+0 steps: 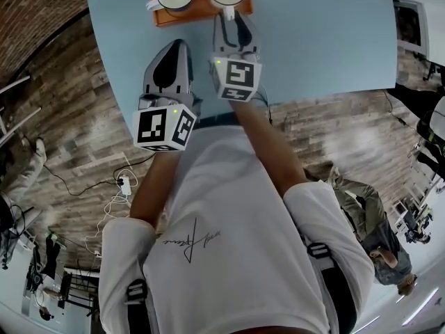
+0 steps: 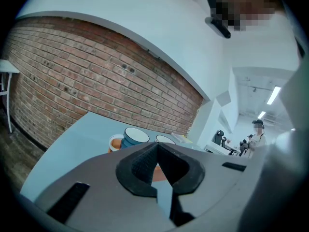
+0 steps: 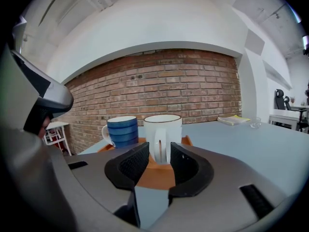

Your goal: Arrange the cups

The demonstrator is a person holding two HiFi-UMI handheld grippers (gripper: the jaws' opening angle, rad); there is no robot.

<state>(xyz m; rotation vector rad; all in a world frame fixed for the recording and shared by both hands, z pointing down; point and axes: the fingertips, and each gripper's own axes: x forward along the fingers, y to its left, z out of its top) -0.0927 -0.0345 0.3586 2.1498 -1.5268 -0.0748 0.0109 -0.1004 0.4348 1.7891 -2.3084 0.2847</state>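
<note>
Light blue table, orange tray at its far edge. The right gripper is at the tray with its jaws apart. The white cup has its handle in the gap, but the pads aren't squeezing it. The left gripper is clamped closed on nothing, near the table's edge. The blue striped cup stands beside the white one on the tray.

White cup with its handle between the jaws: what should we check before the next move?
1. White cup upright on the orange tray: ok.
2. Its handle lies between the jaws of the right gripper: ok.
3. Jaws pressing on the handle: not ok, they stand open with a gap on either side.
4. Blue striped cup clear of the jaws: ok, it stands apart, beside the white one.
5. Left gripper out of the way: ok, shut, empty, short of the tray.
</note>
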